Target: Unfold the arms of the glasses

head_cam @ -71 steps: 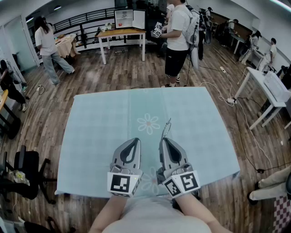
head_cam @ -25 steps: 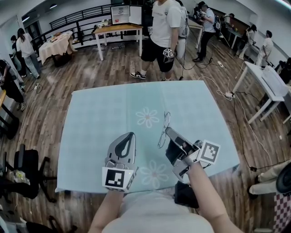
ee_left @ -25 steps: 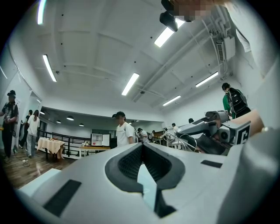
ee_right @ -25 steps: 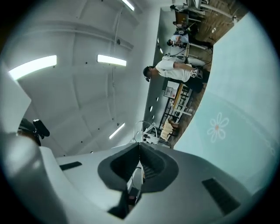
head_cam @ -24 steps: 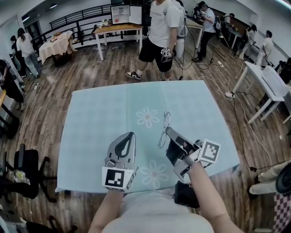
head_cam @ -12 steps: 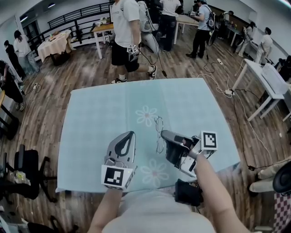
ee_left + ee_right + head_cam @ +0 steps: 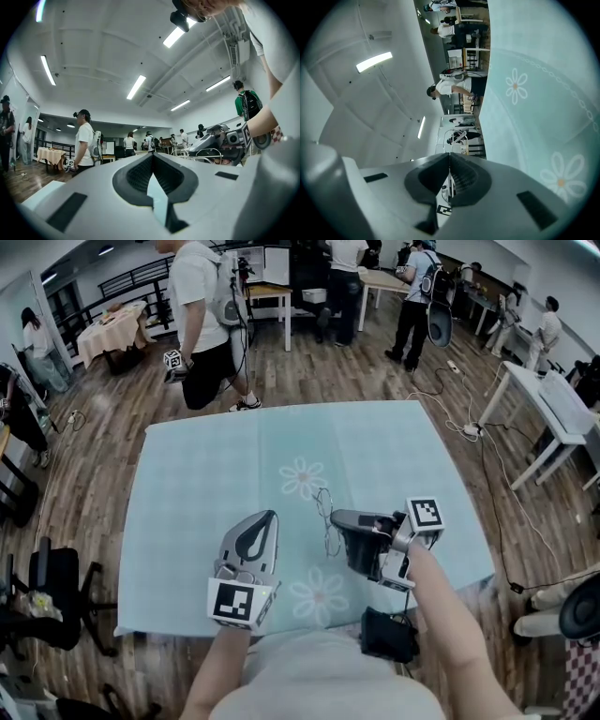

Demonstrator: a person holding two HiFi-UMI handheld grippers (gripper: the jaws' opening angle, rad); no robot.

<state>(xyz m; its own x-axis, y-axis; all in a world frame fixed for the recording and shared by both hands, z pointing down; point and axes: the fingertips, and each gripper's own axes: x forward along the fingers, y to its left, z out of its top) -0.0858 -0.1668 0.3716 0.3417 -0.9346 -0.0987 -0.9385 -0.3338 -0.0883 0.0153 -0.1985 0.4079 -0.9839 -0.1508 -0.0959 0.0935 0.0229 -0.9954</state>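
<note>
One pair of glasses [image 7: 325,515], thin and wire-framed with pale rims, was seen over the middle of the table [image 7: 187,521], a little toward the near edge and just on the near side of the flower print [image 7: 303,478] at the centre of the light blue cloth. The frame was stood roughly on end, and whether it touched the cloth could not be told. The arms were too fine in the head view to be judged folded or unfolded.

The frame was gripped at its right side by the right gripper [image 7: 336,518], which was rolled onto its side and pointed toward the table's left edge, its marker cube [image 7: 424,515] turned to the right. In the right gripper view its fingers were seen pressed together on a thin strip of the wire.

The left gripper [image 7: 266,516] was held just to the left of the glasses, apart from them, and pointed toward the far edge. Its fingers were closed on each other with nothing between them. In the left gripper view the wire rims [image 7: 206,154] were seen off to the right, under the other gripper.

A second flower print [image 7: 319,597] was seen near the near edge, between the two wrists.
</note>
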